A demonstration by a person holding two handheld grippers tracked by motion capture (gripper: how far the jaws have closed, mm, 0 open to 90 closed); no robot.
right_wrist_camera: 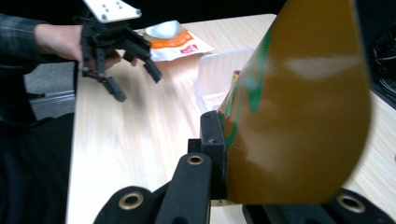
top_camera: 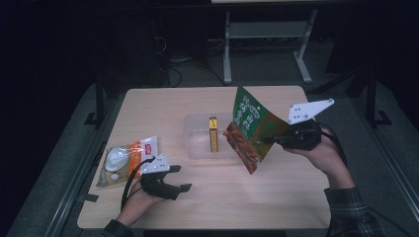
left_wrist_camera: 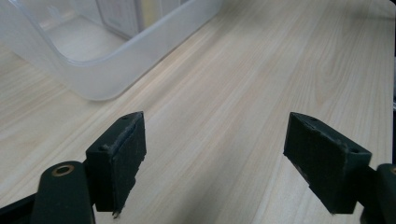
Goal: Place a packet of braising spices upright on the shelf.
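My right gripper (top_camera: 265, 140) is shut on a green and brown snack bag (top_camera: 249, 128), which it holds tilted in the air above the right end of a clear plastic container (top_camera: 195, 145). In the right gripper view the bag's shiny brown back (right_wrist_camera: 303, 107) sits clamped between the jaws of the right gripper (right_wrist_camera: 225, 156). My left gripper (top_camera: 182, 177) rests low over the table at the front left, open, with nothing between its pads (left_wrist_camera: 119, 158). In the left gripper view, the container (left_wrist_camera: 107, 74) lies ahead of the left gripper (left_wrist_camera: 215, 163).
A thin yellow box (top_camera: 213, 134) stands inside the container. An orange and white food packet (top_camera: 126, 159) lies at the table's left edge, just behind the left hand. The wooden table (top_camera: 276, 187) has bare surface at the front right. The floor and metal frames lie beyond.
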